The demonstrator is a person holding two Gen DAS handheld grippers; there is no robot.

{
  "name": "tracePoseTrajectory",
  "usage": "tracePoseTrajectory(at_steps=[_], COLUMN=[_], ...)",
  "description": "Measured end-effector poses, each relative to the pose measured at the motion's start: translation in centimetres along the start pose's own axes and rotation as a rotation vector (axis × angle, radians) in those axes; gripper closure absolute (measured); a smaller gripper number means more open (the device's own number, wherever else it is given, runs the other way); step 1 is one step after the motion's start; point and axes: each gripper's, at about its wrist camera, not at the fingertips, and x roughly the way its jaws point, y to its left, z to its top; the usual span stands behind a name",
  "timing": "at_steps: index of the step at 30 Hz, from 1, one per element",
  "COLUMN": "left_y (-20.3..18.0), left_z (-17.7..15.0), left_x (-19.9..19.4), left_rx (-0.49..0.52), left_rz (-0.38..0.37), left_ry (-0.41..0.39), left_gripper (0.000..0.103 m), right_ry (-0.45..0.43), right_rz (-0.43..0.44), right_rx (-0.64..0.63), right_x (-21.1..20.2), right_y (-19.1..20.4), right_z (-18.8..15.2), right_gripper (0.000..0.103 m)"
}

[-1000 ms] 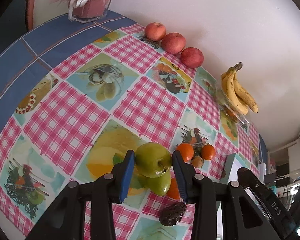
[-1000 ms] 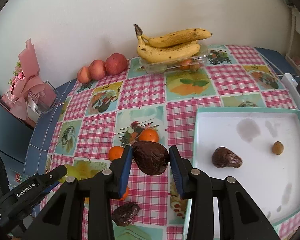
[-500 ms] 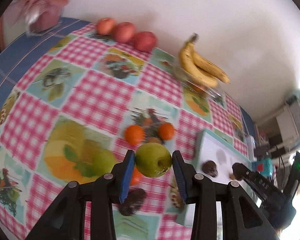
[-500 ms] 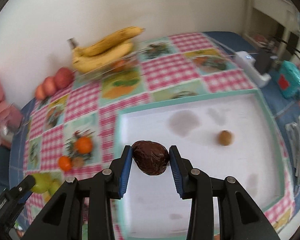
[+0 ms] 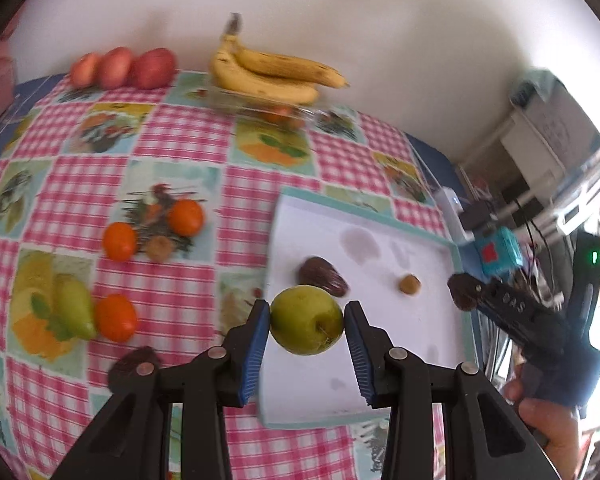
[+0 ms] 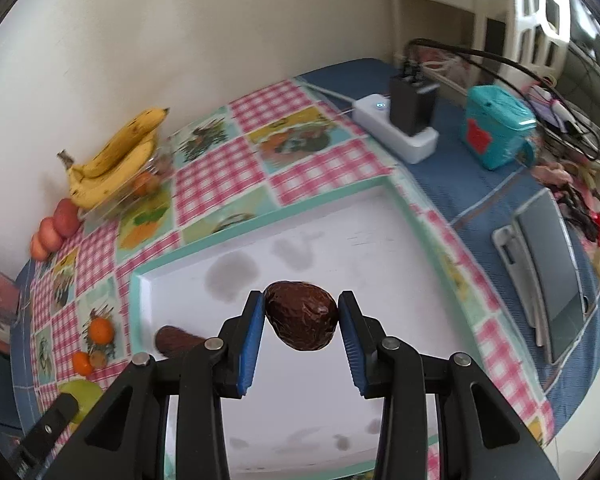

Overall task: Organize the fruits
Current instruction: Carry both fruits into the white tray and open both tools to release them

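Observation:
My left gripper point(image 5: 307, 320) is shut on a green apple point(image 5: 306, 320), held above the near left edge of the white tray point(image 5: 384, 376). My right gripper point(image 6: 301, 322) is shut on a dark brown avocado point(image 6: 301, 321), held over the middle of the tray point(image 6: 400, 280). A second avocado point(image 5: 322, 282) and a small brown fruit point(image 5: 410, 284) lie in the tray. On the cloth are a green pear point(image 5: 74, 312), oranges point(image 5: 118, 240) point(image 5: 115, 317) point(image 5: 185, 217) and another avocado point(image 5: 134, 368). The right gripper also shows at the right of the left wrist view point(image 5: 464, 292).
Bananas point(image 5: 268, 76) on a clear box and three red apples point(image 5: 124, 68) line the back wall. A white power strip point(image 6: 396, 128), a teal box point(image 6: 496, 132) and a grey device point(image 6: 548, 280) lie right of the tray.
Both grippers have swung right with their fruit. The apple is now at the tray's left edge and the avocado is further over the tray's middle.

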Motion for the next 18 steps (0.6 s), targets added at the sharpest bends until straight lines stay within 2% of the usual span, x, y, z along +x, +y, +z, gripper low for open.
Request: tracePoseTrajectory(at_steps=[7,14,18], left_y=[-2.6,-3.5,-3.6], left_z=[-1.2,-2.4,-2.7], left_x=[2.9,5.4,5.9], left_rx=[0.106,0.151,0.157], left_rz=[0.048,0.076,0.083], left_ry=[0.066,0.127,0.146], left_gripper=[0.062,0.062,0.062], right_ry=[0.017,0.128,0.147], right_rz=[-0.012,-0.020,-0.027], right_rx=[0.016,0.005,0.006], right_x=[0.3,4.1,4.9], right_y=[-1.1,-0.9,-0.9], right_z=[-0.1,-1.4,-1.8], right_gripper=[0.064,0.064,0.063])
